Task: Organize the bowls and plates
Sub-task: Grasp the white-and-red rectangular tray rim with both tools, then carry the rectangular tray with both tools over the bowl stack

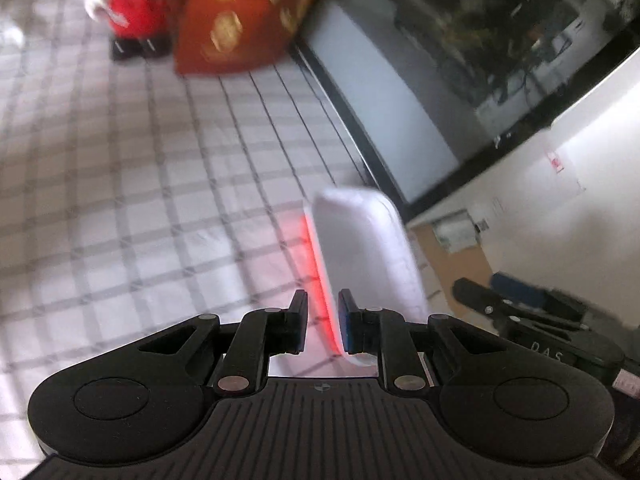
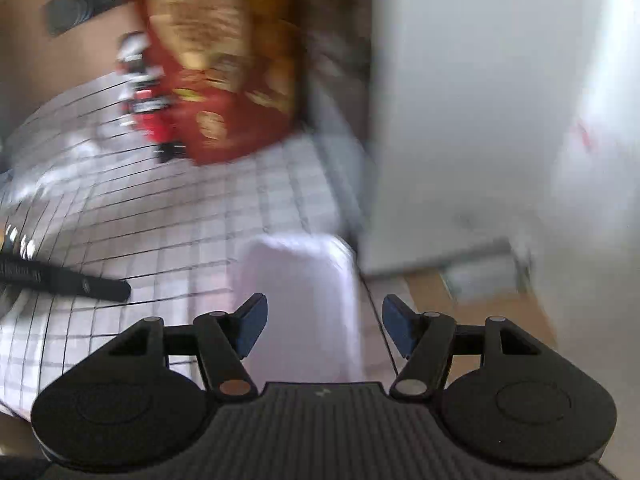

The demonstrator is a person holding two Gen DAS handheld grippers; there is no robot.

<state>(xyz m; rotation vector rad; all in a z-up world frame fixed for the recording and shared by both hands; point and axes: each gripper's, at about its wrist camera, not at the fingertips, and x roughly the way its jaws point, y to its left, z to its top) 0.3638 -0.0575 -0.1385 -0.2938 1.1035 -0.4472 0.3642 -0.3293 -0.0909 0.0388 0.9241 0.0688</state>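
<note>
My left gripper [image 1: 323, 300] is shut on the rim of a white plate [image 1: 360, 248] with a red underside, held on edge over the checked tablecloth [image 1: 120, 200]. The other gripper's black body [image 1: 520, 312] shows at the lower right of the left wrist view. In the blurred right wrist view the same white plate [image 2: 296, 280] stands just ahead of my right gripper [image 2: 324, 308]. Its blue pads are spread wide and do not press on the plate. The left gripper's black finger [image 2: 80, 284] juts in from the left there.
A red-orange snack bag [image 1: 240, 20] and a red bottle [image 1: 132, 4] stand at the far end of the table. A dark glass panel in a black frame [image 1: 480, 60] runs along the table's right edge. Past the edge are a white wall and a brown box [image 1: 452, 248].
</note>
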